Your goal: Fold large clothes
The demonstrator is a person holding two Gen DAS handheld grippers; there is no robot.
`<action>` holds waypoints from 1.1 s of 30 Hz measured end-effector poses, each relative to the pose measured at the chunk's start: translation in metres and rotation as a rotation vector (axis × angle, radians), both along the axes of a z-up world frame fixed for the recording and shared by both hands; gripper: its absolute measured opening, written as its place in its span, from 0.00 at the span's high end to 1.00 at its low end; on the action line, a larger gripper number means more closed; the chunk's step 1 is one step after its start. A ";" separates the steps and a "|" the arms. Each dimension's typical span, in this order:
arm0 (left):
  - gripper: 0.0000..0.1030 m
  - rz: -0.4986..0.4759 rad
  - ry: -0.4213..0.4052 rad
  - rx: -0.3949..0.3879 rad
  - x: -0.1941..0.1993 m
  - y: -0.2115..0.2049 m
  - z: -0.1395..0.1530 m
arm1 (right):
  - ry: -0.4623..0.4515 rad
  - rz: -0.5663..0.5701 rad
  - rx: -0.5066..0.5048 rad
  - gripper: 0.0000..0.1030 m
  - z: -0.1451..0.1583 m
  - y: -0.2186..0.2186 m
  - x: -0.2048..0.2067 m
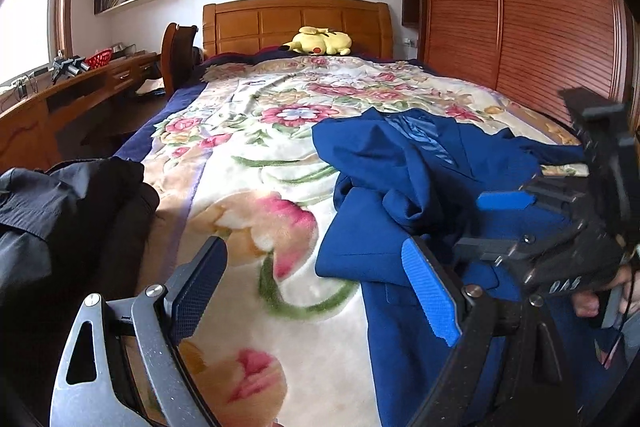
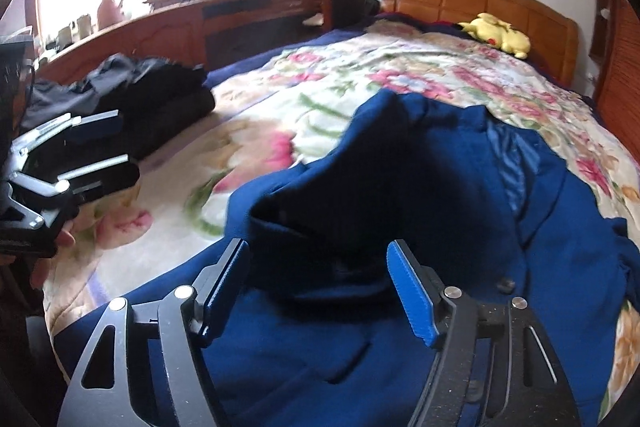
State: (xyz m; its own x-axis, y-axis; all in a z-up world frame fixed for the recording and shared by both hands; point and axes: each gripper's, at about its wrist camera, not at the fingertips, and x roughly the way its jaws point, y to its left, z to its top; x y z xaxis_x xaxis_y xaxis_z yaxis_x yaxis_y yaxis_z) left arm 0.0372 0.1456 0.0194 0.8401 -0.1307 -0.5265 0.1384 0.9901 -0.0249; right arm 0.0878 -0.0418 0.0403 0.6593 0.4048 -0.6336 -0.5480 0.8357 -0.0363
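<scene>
Left gripper [image 1: 316,287]: wide open, nothing btwn its fingers. We hold it low over the bed, near the foot end. Its left pad hangs over the blanket, its right pad over the edge of the jacket. In the right wrist view it shows at far left [image 2: 108,151], fingers apart, empty.

Right gripper [image 2: 320,291]: open w/ a broad gap, nothing clamped. We have it just above the jacket, cloth filling the space below and btwn the pads. We cannot tell if the pads touch the fabric. In the left wrist view it sits at far right [image 1: 492,223], fingers spread over the jacket.

Blue suit jacket [image 2: 440,187]: lies crumpled on the right half of the bed, toward the foot. Unfolded, lapel and shiny lining [image 1: 424,135] turned up, one button [image 2: 505,284] showing. Part of it is bunched into a raised hump in the middle.

Floral blanket [image 1: 256,163]: covers the bed, cream w/ pink flowers, under the jacket.

Dark clothes pile [image 1: 60,219]: black and grey garments stacked at the left edge of the bed, well apart from the jacket.

Yellow plush toy [image 1: 320,41]: lies at the wooden headboard [image 1: 280,23], far end.

Desk [image 2: 192,23]: runs along the window wall left of the bed, w/ clutter on top.

Wardrobe [image 1: 540,19]: slatted wood doors, right of the bed.
</scene>
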 end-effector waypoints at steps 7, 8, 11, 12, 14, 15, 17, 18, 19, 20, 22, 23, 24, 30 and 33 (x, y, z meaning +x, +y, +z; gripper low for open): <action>0.13 0.045 0.004 -0.002 0.000 0.017 -0.001 | 0.048 0.052 -0.080 0.34 -0.014 0.028 0.018; 0.13 0.046 0.005 -0.011 0.001 0.019 -0.001 | 0.053 0.059 -0.099 0.38 -0.017 0.031 0.021; 0.13 0.040 0.003 -0.036 0.001 0.023 -0.001 | 0.055 0.062 -0.138 0.61 -0.023 0.037 0.029; 0.13 0.042 0.001 -0.035 0.001 0.023 -0.001 | 0.055 0.060 -0.145 0.73 -0.025 0.038 0.032; 0.13 0.044 0.002 -0.041 0.001 0.024 -0.001 | 0.047 0.068 -0.132 0.88 -0.024 0.035 0.034; 0.13 0.044 0.003 -0.048 0.001 0.024 -0.001 | 0.037 0.067 -0.125 0.90 -0.023 0.034 0.033; 0.13 0.041 -0.001 -0.053 0.001 0.022 -0.001 | 0.007 0.050 -0.106 0.92 -0.016 0.027 0.032; 0.13 0.039 -0.004 -0.052 0.001 0.021 0.000 | -0.006 0.041 -0.089 0.93 -0.011 0.022 0.026; 0.13 0.037 -0.006 -0.052 0.001 0.019 0.000 | -0.026 0.025 -0.069 0.93 -0.003 0.014 0.022; 0.13 0.033 -0.010 -0.051 0.001 0.017 0.001 | -0.046 0.011 -0.054 0.93 0.004 0.007 0.019; 0.13 0.028 -0.015 -0.052 0.000 0.014 0.002 | -0.095 -0.025 -0.023 0.93 0.021 -0.013 0.013; 0.13 0.023 -0.019 -0.053 0.001 0.011 0.002 | -0.118 -0.046 -0.015 0.93 0.028 -0.023 0.010; 0.13 0.020 -0.021 -0.054 0.001 0.010 0.003 | -0.141 -0.073 -0.009 0.93 0.034 -0.034 0.009; 0.13 -0.008 -0.038 -0.062 0.004 -0.007 0.007 | -0.163 -0.244 0.013 0.93 0.045 -0.099 0.015; 0.13 -0.025 -0.046 -0.060 0.004 -0.016 0.008 | -0.148 -0.298 0.013 0.93 0.040 -0.117 0.022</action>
State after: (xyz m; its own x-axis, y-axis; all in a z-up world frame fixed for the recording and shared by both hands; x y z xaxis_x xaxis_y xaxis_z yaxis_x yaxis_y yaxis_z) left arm 0.0416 0.1301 0.0274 0.8594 -0.1820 -0.4779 0.1655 0.9832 -0.0768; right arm 0.1095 -0.1590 0.0802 0.8348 0.1875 -0.5177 -0.2686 0.9595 -0.0856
